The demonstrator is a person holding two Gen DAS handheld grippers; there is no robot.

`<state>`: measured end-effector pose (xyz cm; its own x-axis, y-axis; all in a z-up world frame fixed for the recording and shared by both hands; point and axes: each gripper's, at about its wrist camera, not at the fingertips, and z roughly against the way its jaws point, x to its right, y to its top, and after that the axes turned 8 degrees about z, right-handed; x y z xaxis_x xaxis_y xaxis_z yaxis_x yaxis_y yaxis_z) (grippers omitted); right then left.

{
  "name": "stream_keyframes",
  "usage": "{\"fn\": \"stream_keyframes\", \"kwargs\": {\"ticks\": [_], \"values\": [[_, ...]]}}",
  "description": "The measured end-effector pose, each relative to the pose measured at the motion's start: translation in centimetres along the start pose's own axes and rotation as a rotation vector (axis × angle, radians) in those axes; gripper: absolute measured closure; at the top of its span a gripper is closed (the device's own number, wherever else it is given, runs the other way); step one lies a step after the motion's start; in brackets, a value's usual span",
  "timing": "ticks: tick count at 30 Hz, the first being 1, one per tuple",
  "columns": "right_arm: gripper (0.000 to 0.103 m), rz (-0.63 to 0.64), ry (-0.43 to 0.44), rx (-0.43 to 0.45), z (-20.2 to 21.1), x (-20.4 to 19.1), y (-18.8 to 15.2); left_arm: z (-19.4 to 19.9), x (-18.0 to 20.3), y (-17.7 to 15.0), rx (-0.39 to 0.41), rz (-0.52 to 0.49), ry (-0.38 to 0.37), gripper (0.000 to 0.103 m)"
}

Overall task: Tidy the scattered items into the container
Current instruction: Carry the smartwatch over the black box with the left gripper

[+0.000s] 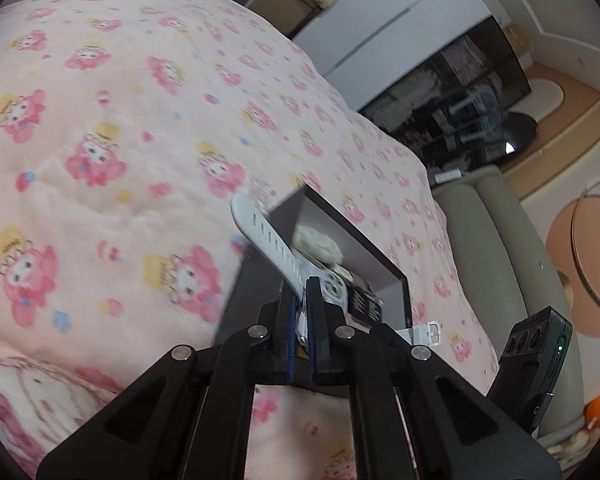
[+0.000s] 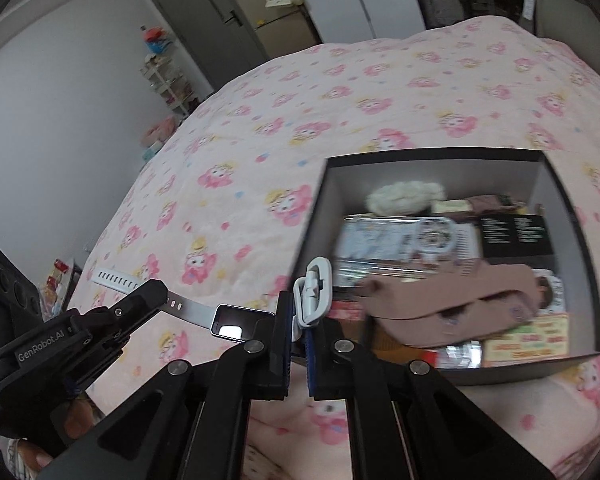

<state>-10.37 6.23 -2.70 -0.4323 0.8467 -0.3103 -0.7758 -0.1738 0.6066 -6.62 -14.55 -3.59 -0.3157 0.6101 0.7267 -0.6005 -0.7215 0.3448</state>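
Observation:
Both grippers hold one white smartwatch (image 2: 234,322) above a pink cartoon-print bedspread. In the right wrist view my right gripper (image 2: 299,300) is shut on the buckle end of the strap, and the buckle (image 2: 314,284) sticks up past the fingertips. To the left, my left gripper (image 2: 160,292) pinches the holed strap, with the dark watch screen between the two. In the left wrist view my left gripper (image 1: 302,292) is shut on the holed strap (image 1: 260,232), which juts up and left. The dark open box (image 2: 560,184) lies just right of the watch.
The box (image 1: 348,224) holds a brown cloth (image 2: 452,292), a fluffy white item (image 2: 404,194), another white watch (image 2: 434,234), booklets and cards. The bedspread (image 1: 120,140) fills most of both views. A grey sofa (image 1: 496,248) stands past the bed's edge.

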Motion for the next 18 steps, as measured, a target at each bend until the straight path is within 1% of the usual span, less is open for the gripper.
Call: {"fn": "stream_keyframes", "kwargs": {"ticks": [4, 7, 10, 13, 15, 17, 18], "values": [[0.099, -0.023, -0.029, 0.010, 1.8, 3.3, -0.4, -2.4, 2.9, -2.0, -0.054, -0.042, -0.007, 0.100], [0.099, -0.041, -0.048, 0.024, 2.9, 6.1, -0.4, -4.8, 5.2, -2.8, -0.091, -0.067, -0.016, 0.100], [0.099, -0.071, -0.055, 0.023, 3.1, 9.0, 0.3, -6.9, 7.6, -3.2, -0.111, -0.103, -0.020, 0.100], [0.099, -0.069, -0.070, 0.020, 2.8, 11.4, 2.1, -9.0, 9.5, -3.3, -0.124, -0.136, -0.016, 0.100], [0.099, -0.037, -0.093, 0.008, 1.9, 12.6, 3.6, -10.7, 10.3, -3.2, -0.137, -0.148, 0.012, 0.100], [0.099, -0.014, -0.100, -0.032, 0.6, 13.7, 4.5, -12.6, 10.3, -3.1, -0.156, -0.152, 0.049, 0.100], [0.099, -0.012, -0.094, -0.046, -0.1, 14.2, 4.5, -13.8, 10.0, -3.1, -0.168, -0.159, 0.087, 0.100]]}}
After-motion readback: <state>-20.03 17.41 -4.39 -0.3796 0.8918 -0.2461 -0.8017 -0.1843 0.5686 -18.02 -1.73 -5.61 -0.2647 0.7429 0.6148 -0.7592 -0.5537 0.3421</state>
